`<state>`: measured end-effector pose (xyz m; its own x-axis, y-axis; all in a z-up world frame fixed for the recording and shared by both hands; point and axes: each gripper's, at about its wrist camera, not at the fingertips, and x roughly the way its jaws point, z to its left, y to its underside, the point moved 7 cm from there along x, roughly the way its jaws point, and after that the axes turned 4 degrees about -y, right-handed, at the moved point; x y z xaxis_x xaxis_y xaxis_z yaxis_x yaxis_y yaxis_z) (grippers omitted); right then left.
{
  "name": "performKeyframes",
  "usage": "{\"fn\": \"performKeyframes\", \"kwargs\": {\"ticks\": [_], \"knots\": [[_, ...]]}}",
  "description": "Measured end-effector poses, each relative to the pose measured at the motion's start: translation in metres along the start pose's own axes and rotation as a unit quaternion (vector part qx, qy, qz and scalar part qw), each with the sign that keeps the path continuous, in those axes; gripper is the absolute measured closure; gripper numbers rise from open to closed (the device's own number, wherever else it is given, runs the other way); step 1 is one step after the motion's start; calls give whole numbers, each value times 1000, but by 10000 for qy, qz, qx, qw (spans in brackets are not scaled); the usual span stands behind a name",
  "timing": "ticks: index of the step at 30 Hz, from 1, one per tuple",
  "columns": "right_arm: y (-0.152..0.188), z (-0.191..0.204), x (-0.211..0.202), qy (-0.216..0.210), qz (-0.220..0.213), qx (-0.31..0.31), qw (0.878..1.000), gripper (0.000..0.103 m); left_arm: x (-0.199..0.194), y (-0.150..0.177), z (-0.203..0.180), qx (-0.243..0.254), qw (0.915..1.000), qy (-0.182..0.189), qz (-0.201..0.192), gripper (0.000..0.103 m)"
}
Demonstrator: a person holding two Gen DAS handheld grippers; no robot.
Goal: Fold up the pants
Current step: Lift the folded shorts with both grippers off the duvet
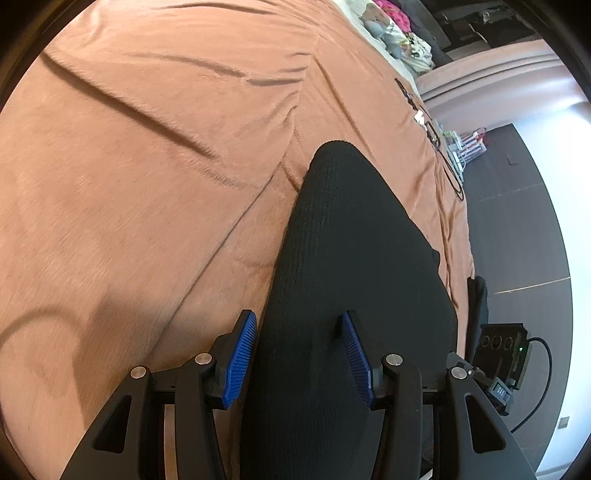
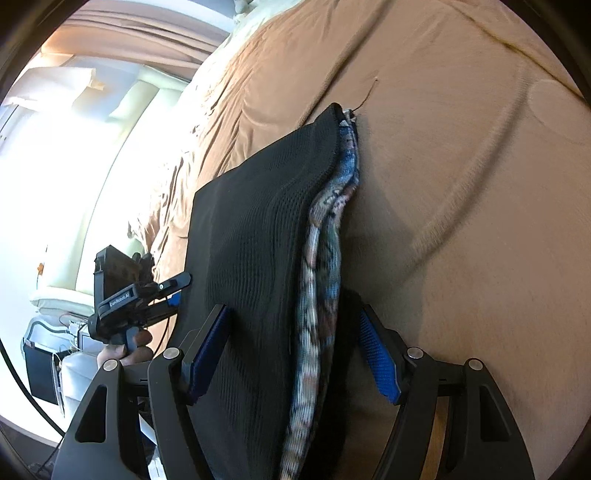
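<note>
The black knit pants (image 1: 354, 266) lie on an orange-brown bedspread (image 1: 147, 184), folded into a long strip. In the right wrist view the pants (image 2: 255, 240) show a patterned blue and pink lining (image 2: 325, 236) along their right edge. My left gripper (image 1: 299, 325) is open, its blue pads (image 1: 242, 354) straddling the near end of the pants. My right gripper (image 2: 293, 325) is open too, its blue pads (image 2: 380, 365) on either side of the folded stack. The left gripper also shows in the right wrist view (image 2: 144, 291), held by a hand at the pants' left side.
Stuffed toys and bedding (image 1: 391, 33) lie at the far end of the bed. A cable (image 1: 443, 147) runs along the bed's right edge above the dark floor (image 1: 517, 221). A bright window and curtains (image 2: 92, 92) are to the left.
</note>
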<state>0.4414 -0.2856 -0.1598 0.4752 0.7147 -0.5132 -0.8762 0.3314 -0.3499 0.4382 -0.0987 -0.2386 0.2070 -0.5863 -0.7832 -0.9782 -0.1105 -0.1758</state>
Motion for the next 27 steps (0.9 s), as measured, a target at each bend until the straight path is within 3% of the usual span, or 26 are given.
{"fn": "performKeyframes", "kwargs": {"ticks": [5,7,9,10,12,14,27], "knots": [[-7,1,4,-90,23,-15,10000,35,9,-12,-4,29,9999,134,-12,56],[-8,1,4,2,52,-101,9999,40,10,-14,-4,8,10000,94,-9,71],[-9,3,5,121,64,-202,9997,60,8,-13,-8,62,9999,151,-12,90],[-9,6,4,97,52,-219,9997,64,4,-12,-11,124,9998,163,-56,91],[-9,15,-1,135,-29,-378,9992,73,-3,-12,-15,228,9995,145,-164,93],[-6,27,-4,241,-144,-600,9978,75,-13,-12,-19,283,9990,213,-278,93],[24,116,-29,335,-820,-1554,9839,78,-110,-1,-43,591,9899,572,-1153,94]]}}
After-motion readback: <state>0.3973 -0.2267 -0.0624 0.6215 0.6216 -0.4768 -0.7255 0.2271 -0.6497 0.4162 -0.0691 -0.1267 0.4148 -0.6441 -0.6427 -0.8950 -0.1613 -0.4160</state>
